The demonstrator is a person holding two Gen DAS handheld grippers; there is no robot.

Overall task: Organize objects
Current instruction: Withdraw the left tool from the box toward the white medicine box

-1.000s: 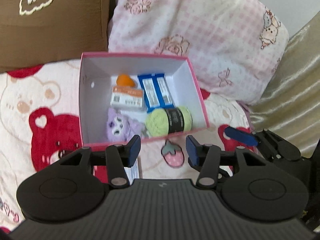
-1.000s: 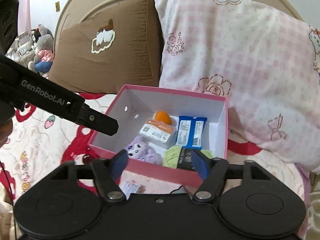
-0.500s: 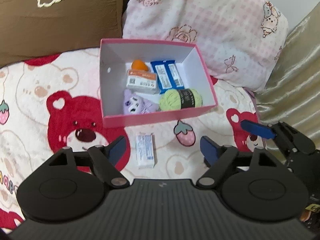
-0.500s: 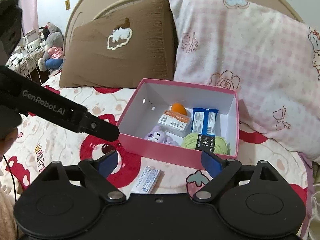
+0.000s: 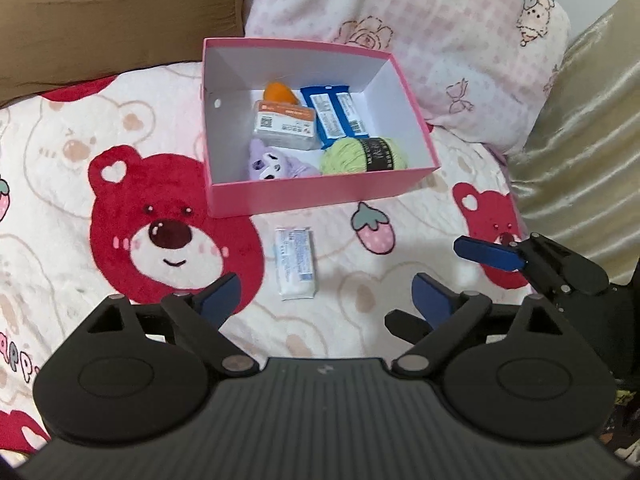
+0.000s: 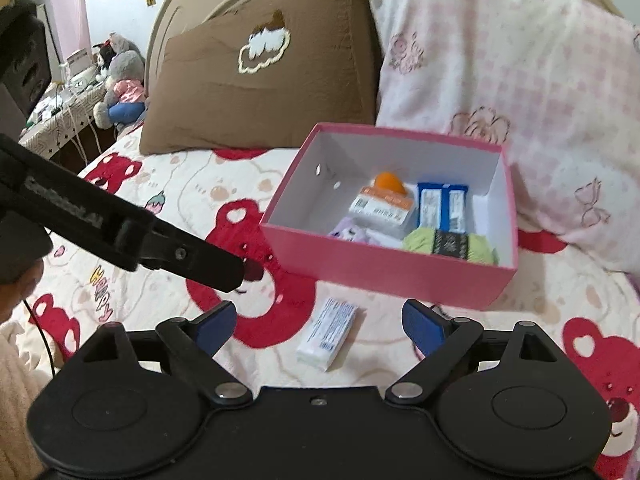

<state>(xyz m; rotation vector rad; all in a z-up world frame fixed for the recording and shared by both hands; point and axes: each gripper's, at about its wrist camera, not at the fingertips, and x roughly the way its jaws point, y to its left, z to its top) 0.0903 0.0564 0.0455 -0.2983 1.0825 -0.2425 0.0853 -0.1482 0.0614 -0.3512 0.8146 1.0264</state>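
- Hovering over the bedspread (image 5: 60, 208), your left gripper (image 5: 326, 294) has just been opening; its blue pads now stand spread with nothing between them.
- Your right gripper (image 6: 318, 322) has also just been opening and is spread wide, empty, with the packet showing on the bedspread between its pads.
- The pink box (image 5: 320, 194) sits on the bedspread, in front of the brown pillow (image 6: 260, 80) and the pink checked pillow (image 5: 420, 32).
- Inside the box: an orange piece (image 5: 280, 92) at the back, a grey-and-orange pack (image 5: 282, 126) just before it, a blue wrapper (image 5: 334, 114) beside that, a purple plush (image 5: 272, 164) and green yarn (image 5: 364, 154) against the front wall.
- The white packet (image 5: 296, 264) lies flat outside the box, just in front of its front wall, touched by neither of your grippers.
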